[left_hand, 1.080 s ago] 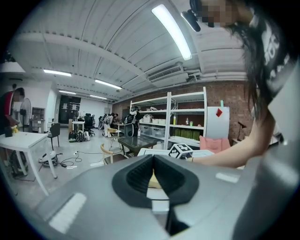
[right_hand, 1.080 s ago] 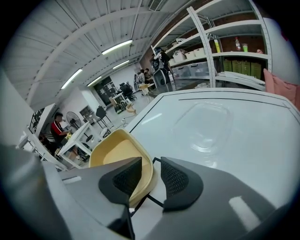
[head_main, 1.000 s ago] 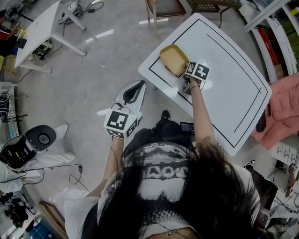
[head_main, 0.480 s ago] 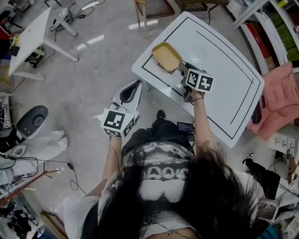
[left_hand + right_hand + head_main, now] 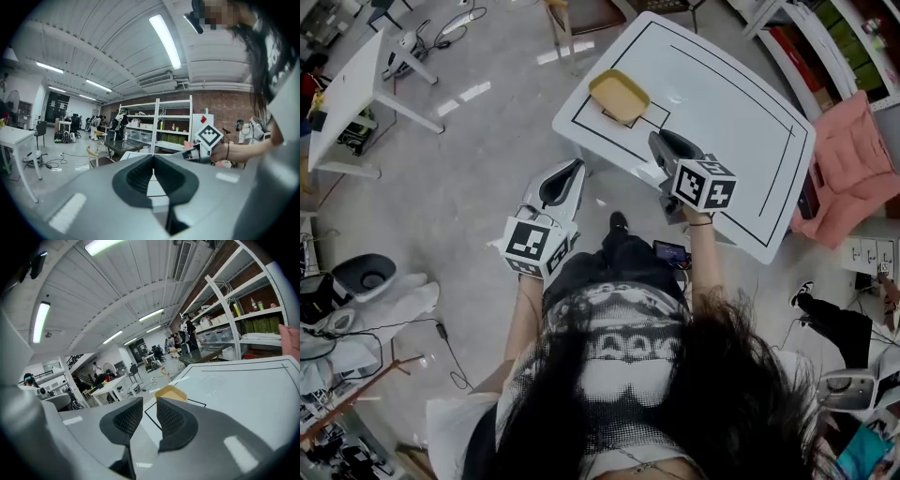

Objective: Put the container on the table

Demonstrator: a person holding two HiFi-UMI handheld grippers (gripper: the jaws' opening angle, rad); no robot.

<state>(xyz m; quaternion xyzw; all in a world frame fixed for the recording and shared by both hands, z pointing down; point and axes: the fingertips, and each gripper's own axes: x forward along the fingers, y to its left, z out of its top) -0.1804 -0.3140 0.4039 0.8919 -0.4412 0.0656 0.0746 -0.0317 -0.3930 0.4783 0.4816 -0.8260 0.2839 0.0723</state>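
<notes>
The yellow container [image 5: 619, 97] stands on the white table [image 5: 722, 103], on the black line near its left corner; in the right gripper view the container [image 5: 171, 393] lies beyond the jaws. My right gripper [image 5: 659, 141] hovers above the table's near edge, clear of the container. Its jaws [image 5: 149, 401] are closing, a narrow gap still shows, and nothing is between them. My left gripper [image 5: 576, 169] hangs over the floor left of the table. Its tips [image 5: 153, 158] meet and hold nothing.
A chair [image 5: 581, 13] stands beyond the table's far left side. A second white table [image 5: 352, 80] is at the far left, with cables on the floor nearby. A pink cloth [image 5: 853, 155] and shelves [image 5: 825, 37] lie to the right.
My right gripper has drawn back from the container toward the person and risen. The container stays on the table. The left gripper has shifted only a little.
</notes>
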